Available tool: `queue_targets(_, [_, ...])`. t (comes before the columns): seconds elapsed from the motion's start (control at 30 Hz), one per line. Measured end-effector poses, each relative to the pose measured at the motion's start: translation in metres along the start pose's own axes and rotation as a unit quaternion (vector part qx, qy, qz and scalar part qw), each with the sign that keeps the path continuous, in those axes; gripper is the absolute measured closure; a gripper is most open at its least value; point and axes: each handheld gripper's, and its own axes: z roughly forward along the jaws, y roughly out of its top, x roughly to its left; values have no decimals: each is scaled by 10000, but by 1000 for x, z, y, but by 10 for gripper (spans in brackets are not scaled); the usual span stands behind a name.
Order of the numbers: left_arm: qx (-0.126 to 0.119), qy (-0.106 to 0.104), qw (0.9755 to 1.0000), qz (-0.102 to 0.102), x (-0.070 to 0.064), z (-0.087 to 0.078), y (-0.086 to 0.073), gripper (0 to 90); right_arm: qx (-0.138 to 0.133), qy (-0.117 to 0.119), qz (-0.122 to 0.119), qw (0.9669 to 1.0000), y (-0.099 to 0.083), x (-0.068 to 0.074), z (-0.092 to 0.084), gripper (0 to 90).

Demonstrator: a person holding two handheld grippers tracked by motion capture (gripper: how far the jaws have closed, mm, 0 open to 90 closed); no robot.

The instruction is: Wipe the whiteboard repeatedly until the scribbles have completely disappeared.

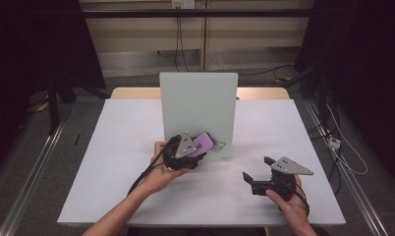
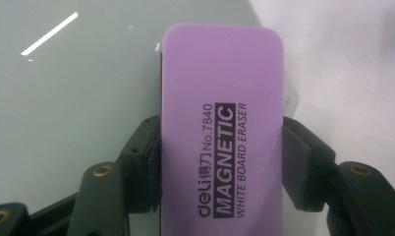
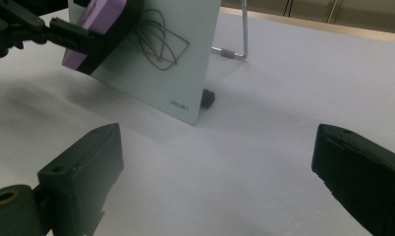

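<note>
My left claw [image 1: 198, 147] pinches the purple eraser [image 2: 222, 128] across its width, both pads pressed flat against its long sides, with the printed label facing the left gripper view. I hold the eraser against the lower part of the pale whiteboard [image 1: 198, 105] that stands propped upright on the white counter [image 1: 112, 162]. In the right gripper view the eraser's dark underside seems to lie on the board just beside a scribble [image 3: 161, 42] of looping pen lines, though I cannot tell for sure that it touches them. My right claw [image 1: 257, 169] rests low over the counter, well apart from the board, its jaws spread wide with nothing between them.
</note>
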Motion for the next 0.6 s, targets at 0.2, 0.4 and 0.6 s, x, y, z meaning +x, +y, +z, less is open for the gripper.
queue_targets(0.2, [111,-135,9997,150,-10,11,1,410,9,16,-21,10000,0,0,0,53])
queue_targets(0.4, [219,-300,9989,285,-20,23,5,410,0,8,0,10000,0,0,0,53])
queue_targets(0.6, [47,-237,9996,161,-9,17,13,410,-3,16,-1,10000,0,0,0,53])
